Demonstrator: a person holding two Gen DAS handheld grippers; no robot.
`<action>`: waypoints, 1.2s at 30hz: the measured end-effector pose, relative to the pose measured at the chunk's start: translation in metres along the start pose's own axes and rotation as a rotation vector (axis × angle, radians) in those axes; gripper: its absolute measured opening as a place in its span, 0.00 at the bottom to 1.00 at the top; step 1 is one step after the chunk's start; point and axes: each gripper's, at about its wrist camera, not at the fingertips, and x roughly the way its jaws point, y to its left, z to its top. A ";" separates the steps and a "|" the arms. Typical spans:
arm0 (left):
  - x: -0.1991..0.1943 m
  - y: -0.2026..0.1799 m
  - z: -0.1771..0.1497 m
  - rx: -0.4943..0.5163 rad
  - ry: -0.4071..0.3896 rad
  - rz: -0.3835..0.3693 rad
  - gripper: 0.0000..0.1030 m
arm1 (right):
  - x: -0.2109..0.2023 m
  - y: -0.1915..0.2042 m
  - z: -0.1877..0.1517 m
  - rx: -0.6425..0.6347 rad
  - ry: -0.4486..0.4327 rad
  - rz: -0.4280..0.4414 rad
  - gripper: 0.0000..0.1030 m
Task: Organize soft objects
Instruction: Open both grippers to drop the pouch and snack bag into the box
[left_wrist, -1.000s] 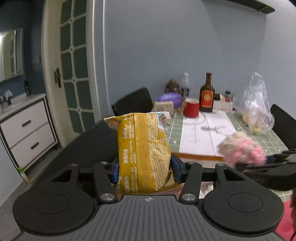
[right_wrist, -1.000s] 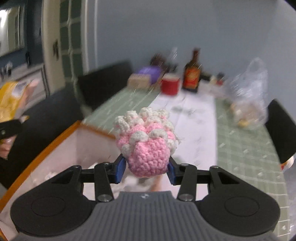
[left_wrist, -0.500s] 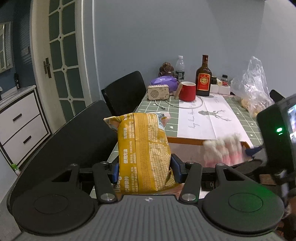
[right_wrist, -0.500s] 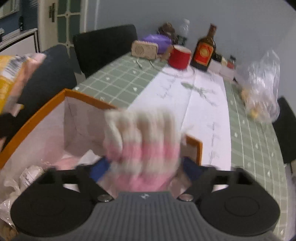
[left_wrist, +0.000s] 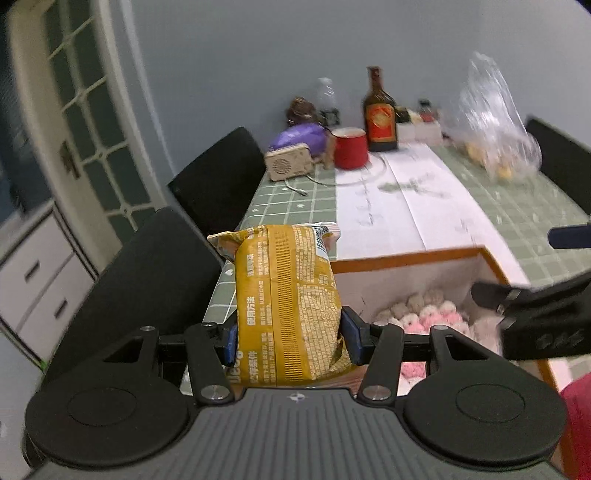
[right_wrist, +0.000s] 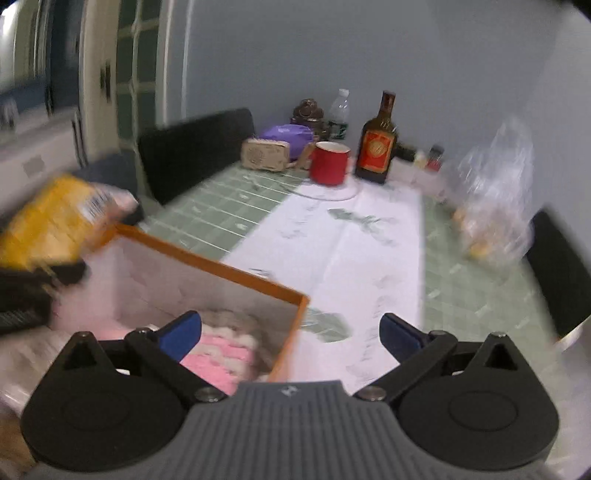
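Observation:
My left gripper (left_wrist: 290, 338) is shut on a yellow snack bag (left_wrist: 290, 302) and holds it upright above the near left corner of the orange-rimmed box (left_wrist: 406, 256). The pink and white crochet toy (left_wrist: 424, 319) lies inside the box. My right gripper (right_wrist: 290, 332) is open and empty above the box's right corner (right_wrist: 295, 306), with the toy (right_wrist: 221, 354) under its left finger. The snack bag also shows at the left of the right wrist view (right_wrist: 51, 225). The right gripper appears at the right edge of the left wrist view (left_wrist: 535, 306).
On the green checked table (left_wrist: 535, 206) stand a red mug (left_wrist: 351, 147), a brown bottle (left_wrist: 378, 114), a small radio (left_wrist: 290, 166), a purple bag (left_wrist: 299, 134) and a clear plastic bag (left_wrist: 495, 125). A white paper runner (left_wrist: 406, 206) lies down the middle. Black chairs (left_wrist: 218, 177) stand at the left.
My right gripper opened and let go of the crochet toy, which now lies in the box. My left gripper still holds the snack bag and has moved closer over the box.

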 end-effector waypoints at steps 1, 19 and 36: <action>0.003 -0.003 0.001 0.005 0.010 0.000 0.58 | -0.001 -0.008 -0.003 0.054 -0.010 0.049 0.98; 0.044 -0.042 0.000 0.086 0.123 0.073 0.61 | 0.000 -0.076 -0.016 0.473 -0.024 0.374 0.98; 0.009 -0.056 -0.008 0.121 -0.108 0.175 0.96 | -0.019 -0.077 -0.014 0.458 -0.042 0.236 0.98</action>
